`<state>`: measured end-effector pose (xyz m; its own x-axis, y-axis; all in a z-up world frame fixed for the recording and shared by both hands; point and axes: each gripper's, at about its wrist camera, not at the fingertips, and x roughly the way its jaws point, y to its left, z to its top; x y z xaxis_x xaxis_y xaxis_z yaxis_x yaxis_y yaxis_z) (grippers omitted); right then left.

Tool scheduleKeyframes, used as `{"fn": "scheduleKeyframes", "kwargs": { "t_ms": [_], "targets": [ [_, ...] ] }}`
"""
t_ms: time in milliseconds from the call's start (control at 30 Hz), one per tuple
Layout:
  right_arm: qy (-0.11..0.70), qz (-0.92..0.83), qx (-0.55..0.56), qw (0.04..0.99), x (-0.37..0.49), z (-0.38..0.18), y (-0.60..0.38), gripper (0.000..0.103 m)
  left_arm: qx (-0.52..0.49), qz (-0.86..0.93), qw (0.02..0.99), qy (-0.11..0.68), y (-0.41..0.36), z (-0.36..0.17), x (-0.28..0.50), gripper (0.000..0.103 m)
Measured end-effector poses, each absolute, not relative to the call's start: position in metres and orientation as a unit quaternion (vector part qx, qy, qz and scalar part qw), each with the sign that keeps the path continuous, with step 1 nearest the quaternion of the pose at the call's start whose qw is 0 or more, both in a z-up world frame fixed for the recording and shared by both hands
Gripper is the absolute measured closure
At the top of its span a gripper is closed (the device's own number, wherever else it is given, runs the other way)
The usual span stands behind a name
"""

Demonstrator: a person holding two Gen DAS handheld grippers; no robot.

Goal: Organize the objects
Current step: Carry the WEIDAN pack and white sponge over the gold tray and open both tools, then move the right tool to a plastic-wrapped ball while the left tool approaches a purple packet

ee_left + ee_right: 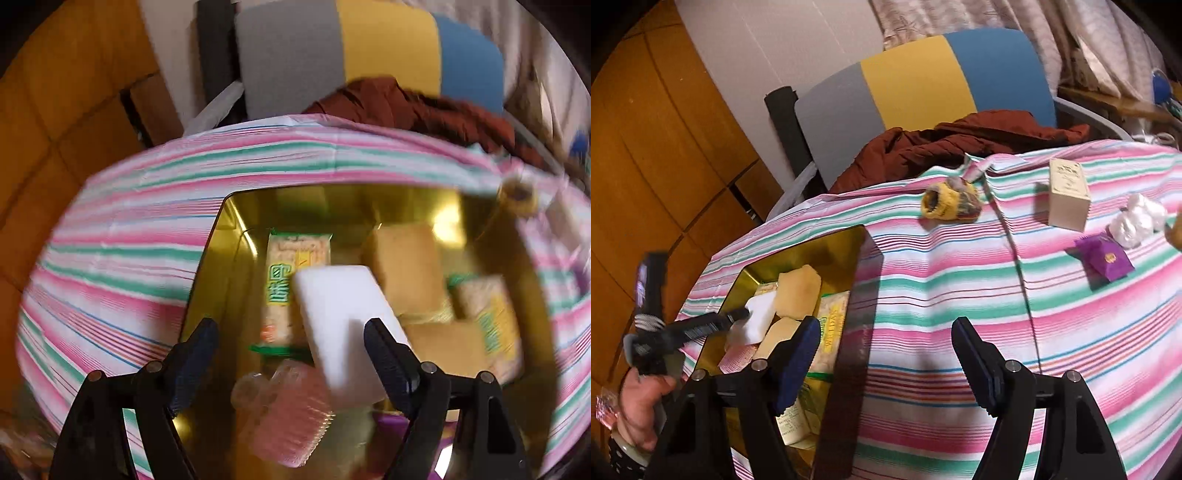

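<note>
A gold tin box point(214, 266) sits on the striped tablecloth and holds snack packets point(291, 269), tan packets point(406, 273) and a pink packet point(291, 417). A white block point(340, 314) hangs blurred over the tin, next to my left gripper's right finger. My left gripper point(291, 336) is open above the tin. It also shows in the right wrist view point(738, 317) beside the white block point(757, 314). My right gripper point(886, 332) is open and empty over the cloth, right of the tin point(849, 243).
On the cloth lie a yellow roll-shaped packet point(951, 201), a cream box point(1067, 195), a purple packet point(1106, 258) and a white wad point(1137, 219). A chair point(923, 81) with a brown jacket point(960, 144) stands behind the table.
</note>
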<state>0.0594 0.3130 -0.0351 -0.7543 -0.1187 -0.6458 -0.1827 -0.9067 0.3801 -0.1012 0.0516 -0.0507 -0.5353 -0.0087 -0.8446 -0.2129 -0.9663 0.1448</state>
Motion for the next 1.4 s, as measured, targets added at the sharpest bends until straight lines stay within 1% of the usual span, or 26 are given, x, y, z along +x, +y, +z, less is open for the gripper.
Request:
{"fn": "scheduleKeyframes", "kwargs": {
  "t_ms": [100,200,267,333,433,633,700,1067,1400],
  "targets": [
    [0.222,0.911,-0.347,0.024,0.065,-0.037,0.32,0.029,-0.466,0.878,0.028,0.107,0.042,-0.042,-0.1,0.02],
    [0.231,0.909,-0.346,0.031,0.069,-0.04,0.329,0.028,-0.449,0.892,0.021,0.053,0.028,-0.028,-0.098,0.021],
    [0.237,0.907,-0.345,0.038,0.073,-0.042,0.336,0.028,-0.437,0.898,0.052,-0.001,0.022,-0.018,-0.092,0.021],
    [0.243,0.905,-0.346,0.048,0.077,-0.045,0.344,0.027,-0.428,0.9,0.073,-0.032,0.024,-0.013,-0.085,0.021],
    [0.25,0.902,-0.348,0.059,0.083,-0.05,0.354,0.027,-0.417,0.901,0.106,-0.063,0.032,-0.009,-0.074,0.021],
    [0.26,0.896,-0.349,0.089,0.097,-0.058,0.378,0.027,-0.412,0.876,0.218,-0.121,0.072,0.0,-0.049,0.021],
    [0.265,0.893,-0.35,0.098,0.1,-0.062,0.386,0.027,-0.418,0.867,0.243,-0.122,0.084,-0.001,-0.046,0.021],
    [0.267,0.887,-0.352,0.133,0.121,-0.075,0.417,0.027,-0.442,0.834,0.327,-0.043,0.165,-0.008,-0.01,0.02],
    [0.265,0.883,-0.336,0.193,0.145,-0.084,0.48,0.027,-0.467,0.796,0.385,0.012,0.228,-0.026,0.019,0.02]
  ]
}}
